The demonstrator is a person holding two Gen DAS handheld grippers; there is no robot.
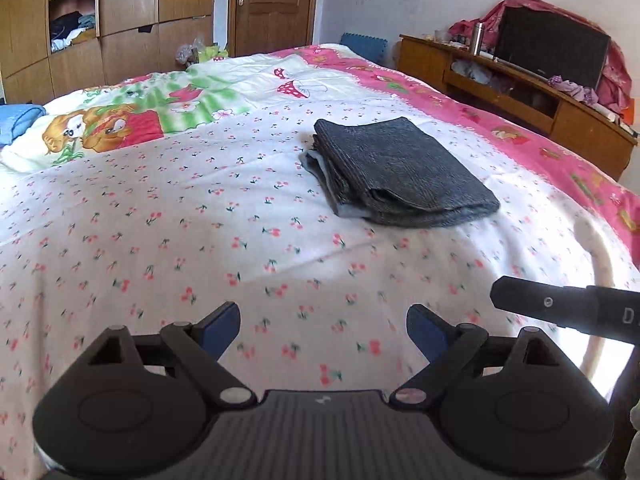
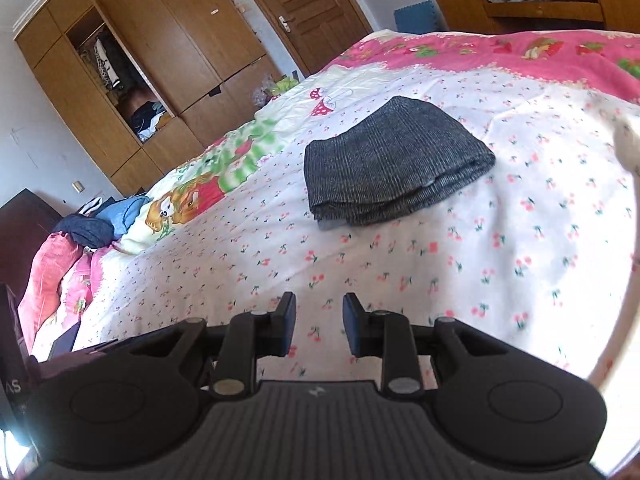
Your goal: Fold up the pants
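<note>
The pants (image 1: 400, 172) lie folded into a thick dark grey rectangle on the bed (image 1: 160, 240), on the white sheet with the small cherry print. Layered edges and a strip of paler lining show along the side of the pants nearest the cameras. Nothing touches the pants; both grippers hang above the sheet, well short of them.

The left gripper (image 1: 323, 330) stands wide, its blue-padded fingers (image 1: 222, 326) spread far apart with only bare sheet between them. To the right of the pants and nearer the camera, a black bar (image 1: 560, 306) of the other tool juts into the left wrist view.

The right gripper (image 2: 319, 326) stands narrow, its two fingers (image 2: 286, 328) close together but with a clear gap, and nothing is held in it.

Beyond the pants, a cartoon-printed quilt (image 1: 140, 108) lies across the bed, and a pink border (image 1: 520, 128) runs along the sheet on the pants' right side. Behind the quilt stand a wooden wardrobe (image 1: 120, 12) with one open compartment full of clothes and a wooden door (image 1: 272, 0). To the right of the pants, past the bed's edge, a low wooden cabinet (image 1: 520, 92) carries a dark television (image 1: 552, 52) and a metal flask (image 1: 477, 38). In the right wrist view a heap of blue and dark clothes (image 2: 104, 216) sits far to the left of the pants
</note>
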